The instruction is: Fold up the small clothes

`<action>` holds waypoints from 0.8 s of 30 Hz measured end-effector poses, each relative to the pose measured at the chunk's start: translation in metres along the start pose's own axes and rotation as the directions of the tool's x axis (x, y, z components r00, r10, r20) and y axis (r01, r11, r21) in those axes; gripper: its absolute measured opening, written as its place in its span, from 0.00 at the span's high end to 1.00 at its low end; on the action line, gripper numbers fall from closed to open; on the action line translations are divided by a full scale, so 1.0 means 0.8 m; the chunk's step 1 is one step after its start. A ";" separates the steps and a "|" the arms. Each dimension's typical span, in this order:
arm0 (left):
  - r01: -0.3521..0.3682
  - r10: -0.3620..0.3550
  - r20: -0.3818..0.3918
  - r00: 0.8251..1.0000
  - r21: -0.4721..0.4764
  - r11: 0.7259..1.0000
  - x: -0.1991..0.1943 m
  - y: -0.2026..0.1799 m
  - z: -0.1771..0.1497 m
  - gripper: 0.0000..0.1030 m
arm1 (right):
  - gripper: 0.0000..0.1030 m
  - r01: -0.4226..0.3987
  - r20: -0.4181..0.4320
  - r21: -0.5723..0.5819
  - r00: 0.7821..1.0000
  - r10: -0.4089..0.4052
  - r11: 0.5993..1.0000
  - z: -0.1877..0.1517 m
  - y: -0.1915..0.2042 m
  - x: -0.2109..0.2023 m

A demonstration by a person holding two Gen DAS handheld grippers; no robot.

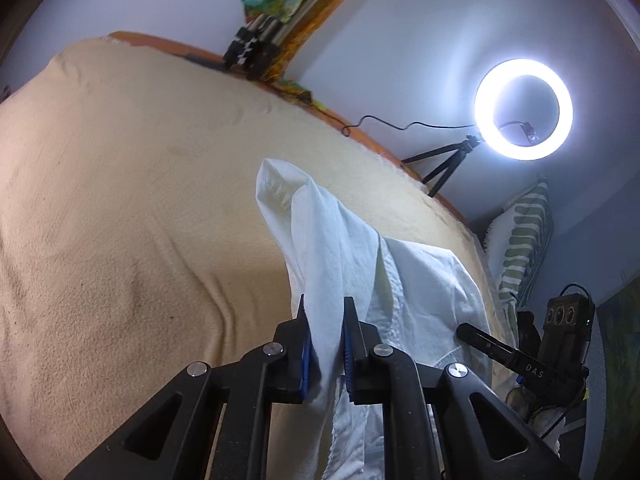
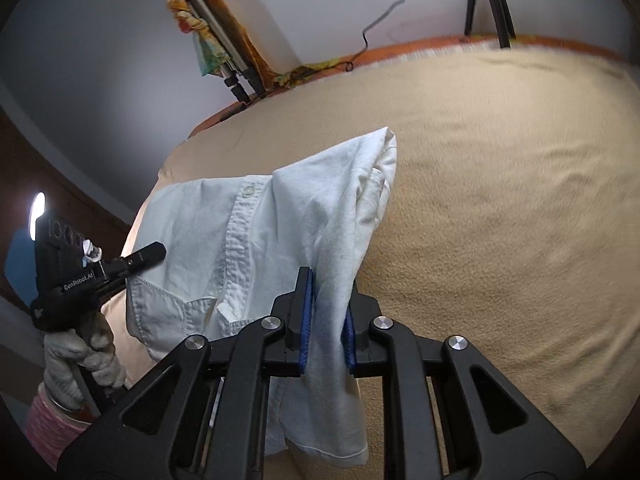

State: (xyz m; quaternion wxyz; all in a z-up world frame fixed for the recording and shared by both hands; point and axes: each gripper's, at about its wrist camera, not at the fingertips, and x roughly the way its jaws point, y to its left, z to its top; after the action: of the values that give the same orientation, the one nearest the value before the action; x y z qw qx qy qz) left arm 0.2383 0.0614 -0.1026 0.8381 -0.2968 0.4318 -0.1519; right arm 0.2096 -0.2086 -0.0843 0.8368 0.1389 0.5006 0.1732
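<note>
A small white button-up shirt [image 1: 420,292] hangs lifted between my two grippers over a beige blanket [image 1: 120,200]. My left gripper [image 1: 326,308] is shut on a bunched sleeve of it, and the sleeve's cuff end points away toward the wall. My right gripper [image 2: 328,296] is shut on the other sleeve of the shirt [image 2: 208,240], whose button placket and chest pocket face the camera. The left wrist view shows the right gripper's body [image 1: 524,364] at the right edge. In the right wrist view a gloved hand [image 2: 80,356] holds the left gripper's body [image 2: 92,276] at the shirt's left side.
The blanket [image 2: 500,200] covers a bed with an orange edge [image 2: 400,50] against a pale wall. A lit ring light [image 1: 523,109] stands on a small tripod at the far side, with a cable. A green-striped pillow [image 1: 520,240] lies at the right. A folded tripod and colourful cloth [image 2: 216,40] lean on the wall.
</note>
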 end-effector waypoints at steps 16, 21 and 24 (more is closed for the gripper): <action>0.115 -0.110 -0.037 0.993 0.155 0.981 0.076 -0.128 0.024 0.91 | 0.88 0.110 0.148 0.001 0.983 -0.109 0.994 0.027 -0.075 -0.080; 0.143 -0.135 -0.053 0.989 0.224 0.964 0.130 -0.190 0.037 0.91 | 0.88 0.184 0.171 -0.002 0.969 -0.181 0.983 0.050 -0.119 -0.097; 0.165 -0.152 -0.070 0.986 0.251 0.954 0.167 -0.222 0.044 0.91 | 0.88 0.224 0.185 0.007 0.958 -0.221 0.975 0.070 -0.147 -0.108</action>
State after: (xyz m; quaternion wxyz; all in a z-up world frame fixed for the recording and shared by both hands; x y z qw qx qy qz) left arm 0.3446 -0.1322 -0.0593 0.8435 -0.2158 0.4040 -0.2806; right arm 0.2390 -0.3548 -0.0379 0.8946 0.0914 0.4322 0.0677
